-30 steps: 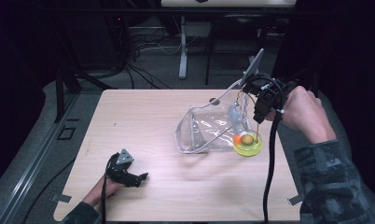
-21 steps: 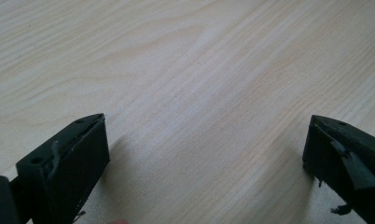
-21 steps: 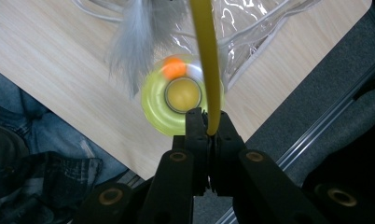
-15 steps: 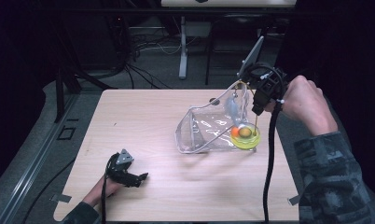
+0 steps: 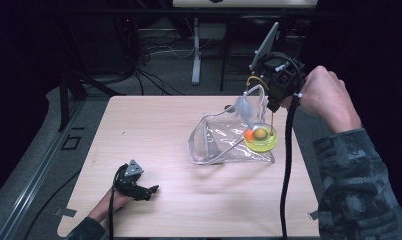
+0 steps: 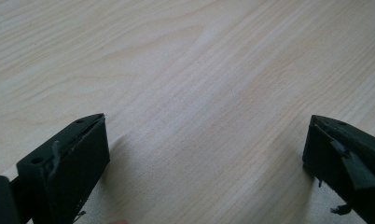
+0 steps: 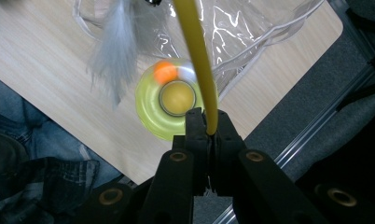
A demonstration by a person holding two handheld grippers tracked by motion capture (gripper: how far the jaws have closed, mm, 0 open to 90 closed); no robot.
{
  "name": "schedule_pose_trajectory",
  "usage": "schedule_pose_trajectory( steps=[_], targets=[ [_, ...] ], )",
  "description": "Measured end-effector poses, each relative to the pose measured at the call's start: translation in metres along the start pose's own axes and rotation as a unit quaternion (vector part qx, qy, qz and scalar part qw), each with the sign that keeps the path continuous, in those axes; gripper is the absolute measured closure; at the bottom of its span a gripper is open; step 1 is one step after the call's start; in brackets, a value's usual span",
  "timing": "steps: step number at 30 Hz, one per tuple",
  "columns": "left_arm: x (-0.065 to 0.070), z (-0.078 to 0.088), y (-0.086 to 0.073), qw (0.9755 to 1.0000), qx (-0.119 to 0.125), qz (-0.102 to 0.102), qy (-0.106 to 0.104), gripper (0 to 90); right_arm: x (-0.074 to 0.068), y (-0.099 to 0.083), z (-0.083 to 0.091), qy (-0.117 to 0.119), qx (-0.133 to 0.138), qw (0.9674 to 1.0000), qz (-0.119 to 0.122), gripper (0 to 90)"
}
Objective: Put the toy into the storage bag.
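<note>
My right gripper [image 5: 272,106] points down over the table's right side, shut on a thin yellow rod [image 7: 198,56]. Below the jaws hangs the toy's yellow-green disc [image 5: 261,140] with an amber centre and an orange ball [image 7: 165,72] on its rim. A grey-white feather [image 5: 244,107] dangles beside it. The disc sits at the right end of a clear plastic bag [image 5: 219,142] that stands on the wooden table [image 5: 154,130]. My left gripper [image 5: 150,190] rests low at the table's front left, its jaws open wide over bare wood [image 6: 199,70] with nothing between them.
A black cable [image 5: 287,165] trails from the right gripper down across the table's right edge. A person's camouflage sleeve [image 5: 359,185] fills the lower right. Dark floor with cables and a stand [image 5: 195,55] lies beyond the far edge.
The right gripper has risen with the yellow rod in it, and the disc, ball and feather have come up with it. The left gripper has stayed where it was.
</note>
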State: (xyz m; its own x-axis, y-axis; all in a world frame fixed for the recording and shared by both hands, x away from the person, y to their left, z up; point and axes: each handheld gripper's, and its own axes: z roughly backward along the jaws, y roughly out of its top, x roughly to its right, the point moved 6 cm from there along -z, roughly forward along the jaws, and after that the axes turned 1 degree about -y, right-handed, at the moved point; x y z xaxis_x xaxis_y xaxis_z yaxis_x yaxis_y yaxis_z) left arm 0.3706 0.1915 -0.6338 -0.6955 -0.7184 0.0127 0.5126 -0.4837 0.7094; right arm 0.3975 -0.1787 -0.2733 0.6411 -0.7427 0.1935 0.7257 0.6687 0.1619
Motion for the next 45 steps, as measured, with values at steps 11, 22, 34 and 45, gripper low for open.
schedule_pose_trajectory(
  steps=[11, 22, 34, 45],
  targets=[
    [0.0, 0.0, 0.0, 1.0, 0.0, -0.002, 0.001, 0.3, 0.003, 0.028, 0.014, -0.013, 0.017, 0.9997, 0.005, 87.6],
    [0.0, 0.0, 0.0, 1.0, -0.001, -0.001, 0.0, 0.3, -0.002, 0.051, 0.011, -0.021, 0.028, 0.9992, 0.021, 87.6],
    [0.0, 0.0, 0.0, 1.0, 0.0, 0.0, 0.0, 0.3, 0.006, 0.067, -0.006, -0.012, 0.036, 0.9993, 0.005, 87.6],
    [0.0, 0.0, 0.0, 1.0, 0.0, -0.001, 0.0, 0.3, 0.009, 0.081, -0.03, 0.01, 0.037, 0.9992, -0.011, 87.5]
  ],
)
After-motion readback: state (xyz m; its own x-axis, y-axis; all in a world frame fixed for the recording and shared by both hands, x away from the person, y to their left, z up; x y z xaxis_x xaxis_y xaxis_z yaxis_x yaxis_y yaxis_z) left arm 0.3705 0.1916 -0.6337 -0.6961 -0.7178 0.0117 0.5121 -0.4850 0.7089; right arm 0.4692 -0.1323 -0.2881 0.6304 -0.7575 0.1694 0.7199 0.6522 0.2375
